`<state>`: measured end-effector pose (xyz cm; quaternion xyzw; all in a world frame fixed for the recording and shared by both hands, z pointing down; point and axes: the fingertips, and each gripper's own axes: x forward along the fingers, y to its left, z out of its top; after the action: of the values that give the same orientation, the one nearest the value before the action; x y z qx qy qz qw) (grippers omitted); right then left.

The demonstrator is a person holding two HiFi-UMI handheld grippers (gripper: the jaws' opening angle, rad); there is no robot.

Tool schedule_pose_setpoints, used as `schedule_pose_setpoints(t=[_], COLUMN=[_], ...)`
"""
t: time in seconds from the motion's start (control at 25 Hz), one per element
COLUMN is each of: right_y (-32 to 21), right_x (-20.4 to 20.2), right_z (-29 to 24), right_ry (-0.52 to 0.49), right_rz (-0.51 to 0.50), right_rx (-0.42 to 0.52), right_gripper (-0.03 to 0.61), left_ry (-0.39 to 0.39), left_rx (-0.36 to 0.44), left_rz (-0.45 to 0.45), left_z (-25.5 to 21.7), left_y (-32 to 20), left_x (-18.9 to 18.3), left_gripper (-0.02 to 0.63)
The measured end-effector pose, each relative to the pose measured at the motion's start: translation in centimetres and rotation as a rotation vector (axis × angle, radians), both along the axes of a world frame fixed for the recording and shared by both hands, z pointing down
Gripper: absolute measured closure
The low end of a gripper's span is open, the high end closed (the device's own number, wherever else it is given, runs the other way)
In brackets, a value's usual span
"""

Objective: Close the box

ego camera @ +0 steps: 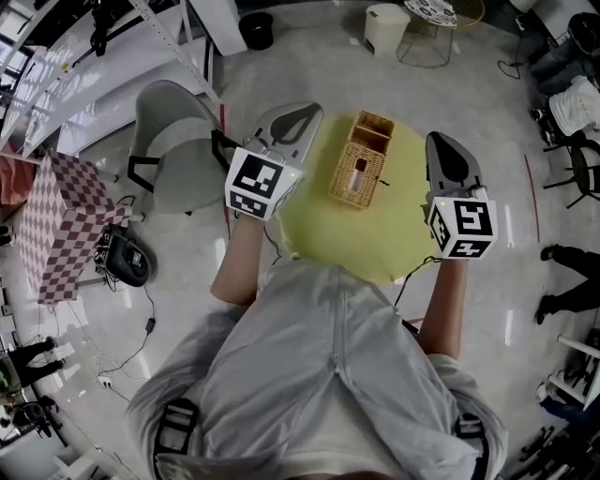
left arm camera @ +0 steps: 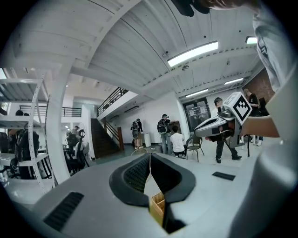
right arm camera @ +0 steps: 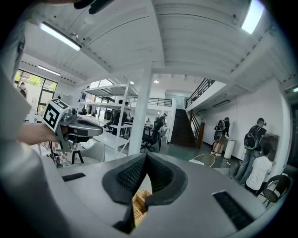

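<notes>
A woven wicker box (ego camera: 359,161) stands in the middle of a round yellow table (ego camera: 328,230). Its far end looks open, and a slot in its top shows something dark. My left gripper (ego camera: 298,114) is held up left of the box, shut and holding nothing. My right gripper (ego camera: 442,142) hangs to the right of the box, also shut and holding nothing. In the left gripper view the jaws (left arm camera: 150,157) meet, a corner of the box (left arm camera: 157,207) shows below them, and the right gripper (left arm camera: 219,125) is across. In the right gripper view the shut jaws (right arm camera: 145,157) stand above the box (right arm camera: 139,202).
A grey chair (ego camera: 173,141) stands left of the table, and a red-checkered box (ego camera: 61,220) farther left. A white bin (ego camera: 384,28) and a wire side table (ego camera: 441,19) are beyond. Cables lie on the floor (ego camera: 141,328). Several people (left arm camera: 177,139) stand in the background.
</notes>
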<state>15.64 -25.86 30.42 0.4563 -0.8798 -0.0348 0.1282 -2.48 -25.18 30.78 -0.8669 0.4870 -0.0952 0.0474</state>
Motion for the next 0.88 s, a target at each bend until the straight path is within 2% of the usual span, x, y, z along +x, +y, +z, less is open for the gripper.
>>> schedule_pose_setpoints(t=[0.56,0.88], right_y=[0.4,0.7], right_x=[1.0,0.6], right_z=[0.8,0.8], right_ry=[0.018,0.032], right_rz=[0.034,0.015], right_rx=[-0.01,-0.007], right_gripper=[0.561,0.561], left_ry=[-0.009,-0.009], left_rx=[-0.018,-0.026], left_rz=[0.027,0.017], left_z=[0.8,1.2], left_y=[0.1,0.2], left_x=[1.5,1.3], left_gripper=[0.58,0.58])
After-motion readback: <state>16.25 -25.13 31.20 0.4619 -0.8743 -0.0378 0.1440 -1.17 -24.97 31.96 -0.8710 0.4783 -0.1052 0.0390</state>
